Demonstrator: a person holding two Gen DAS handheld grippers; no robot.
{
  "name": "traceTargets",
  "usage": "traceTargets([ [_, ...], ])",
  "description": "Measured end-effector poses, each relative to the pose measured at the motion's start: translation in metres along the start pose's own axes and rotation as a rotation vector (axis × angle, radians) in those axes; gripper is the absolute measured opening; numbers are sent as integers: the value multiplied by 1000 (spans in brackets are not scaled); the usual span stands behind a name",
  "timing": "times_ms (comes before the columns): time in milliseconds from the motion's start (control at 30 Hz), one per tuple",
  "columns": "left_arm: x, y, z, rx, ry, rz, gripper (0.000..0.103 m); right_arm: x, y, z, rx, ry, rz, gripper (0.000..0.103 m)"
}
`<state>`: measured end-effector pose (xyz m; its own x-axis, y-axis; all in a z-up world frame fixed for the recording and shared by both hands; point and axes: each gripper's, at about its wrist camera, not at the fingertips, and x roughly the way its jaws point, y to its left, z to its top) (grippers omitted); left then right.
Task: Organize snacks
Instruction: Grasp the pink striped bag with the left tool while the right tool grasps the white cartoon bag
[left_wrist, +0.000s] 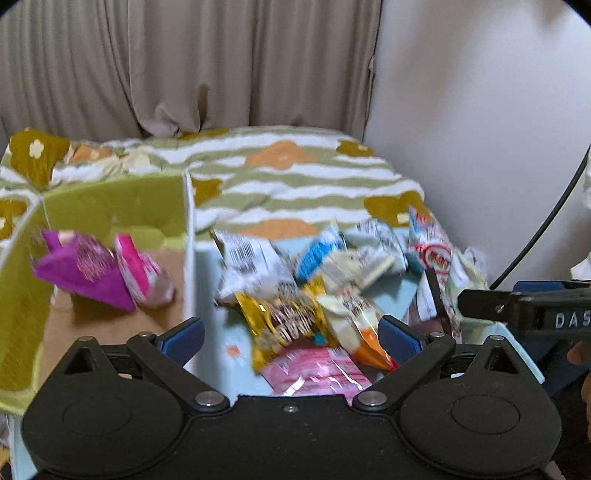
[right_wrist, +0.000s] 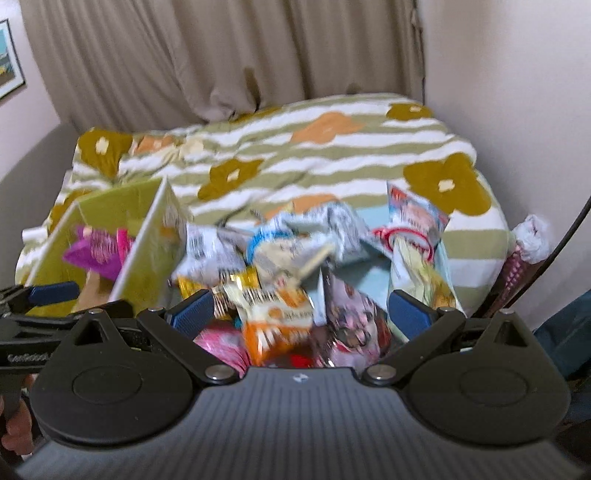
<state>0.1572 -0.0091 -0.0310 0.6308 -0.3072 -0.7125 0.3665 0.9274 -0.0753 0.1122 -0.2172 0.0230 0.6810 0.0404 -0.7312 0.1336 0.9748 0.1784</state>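
The left tool (left_wrist: 291, 338), spread wide and holding nothing, hangs just above the snack pile (left_wrist: 325, 288), which lies straight ahead and below, with the green box (left_wrist: 110, 210) to its left; the right tool (right_wrist: 301, 308), equally wide and bare, sits farther from that box.

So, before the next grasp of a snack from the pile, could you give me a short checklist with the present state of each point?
1. Left gripper open and empty: ok.
2. Right gripper open and empty: ok.
3. Green cardboard box has free floor beside the purple packet and pink packet: ok.
4. Orange-and-white snack packet lies between the right fingers: ok.
5. That packet is free of its neighbours: not ok, the pile overlaps.
6. Sharp view of the pile: not ok, both views are blurred.
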Motion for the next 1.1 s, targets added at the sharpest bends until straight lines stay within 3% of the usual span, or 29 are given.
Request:
traceTargets([
  [300,54,-27,-23,-12,109,52,101,41,-24,-32,-91,55,13,103],
  [500,85,-29,-33,-19,164,64,99,55,-25,-42,-163,29,23,103],
  [767,104,-25,-39,-42,200,59,97,58,-18,-43,-215,29,66,102],
  [1100,114,-27,-47,-5,214,74,86,88,-13,-45,-245,51,1,101],
])
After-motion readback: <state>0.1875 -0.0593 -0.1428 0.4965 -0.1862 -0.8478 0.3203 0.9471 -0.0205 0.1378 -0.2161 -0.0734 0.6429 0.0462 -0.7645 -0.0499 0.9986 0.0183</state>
